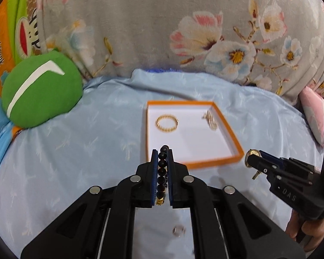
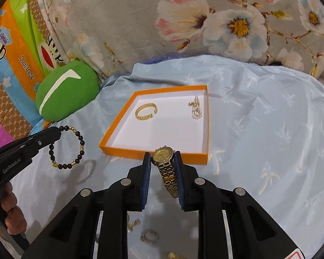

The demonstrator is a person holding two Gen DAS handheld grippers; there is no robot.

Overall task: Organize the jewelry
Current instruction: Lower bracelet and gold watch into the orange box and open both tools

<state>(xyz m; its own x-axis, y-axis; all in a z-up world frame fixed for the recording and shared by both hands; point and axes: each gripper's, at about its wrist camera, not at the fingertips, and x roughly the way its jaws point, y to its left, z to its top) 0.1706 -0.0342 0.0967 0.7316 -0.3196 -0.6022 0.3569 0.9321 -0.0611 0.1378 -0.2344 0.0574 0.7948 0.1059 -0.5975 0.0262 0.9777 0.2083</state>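
A light blue sheet point(image 2: 259, 129) with pale palm-tree shapes is covering the bed and is making soft folds near the back. Behind it a big grey blanket point(image 2: 129, 21) with pink and white flowers is piling up like a wall. At the back left, a round green cushion point(image 2: 67, 90) with a white stripe is resting on the blue sheet, and a bright cartoon monkey cloth point(image 2: 15, 49) in orange, green and blue is lying behind it. An orange box point(image 2: 153, 153) with a white inside is sitting open in the middle of the sheet. Inside it, a gold bracelet point(image 2: 145, 111) is lying flat at the back left, and a small sparkly piece point(image 2: 196, 106) is lying at the back right, well apart from the bracelet. The left gripper point(image 1: 162, 151) is squeezing its 2 fingers tight on a black bead bracelet point(image 2: 67, 146) with gold beads, and the loop is hanging in the air to the left of the box. The right gripper point(image 2: 162, 154) is clamping its 2 fingers on a gold watch point(image 2: 163, 154), with the round face showing at the tips, just in front of the near wall of the box, and the band is hanging down between the fingers. A hand point(image 2: 10, 211) is gripping the left handle. A few more small pieces, such as a silver ring point(image 2: 150, 236), are lying on the sheet under the right gripper, but they are too blurry to tell well.
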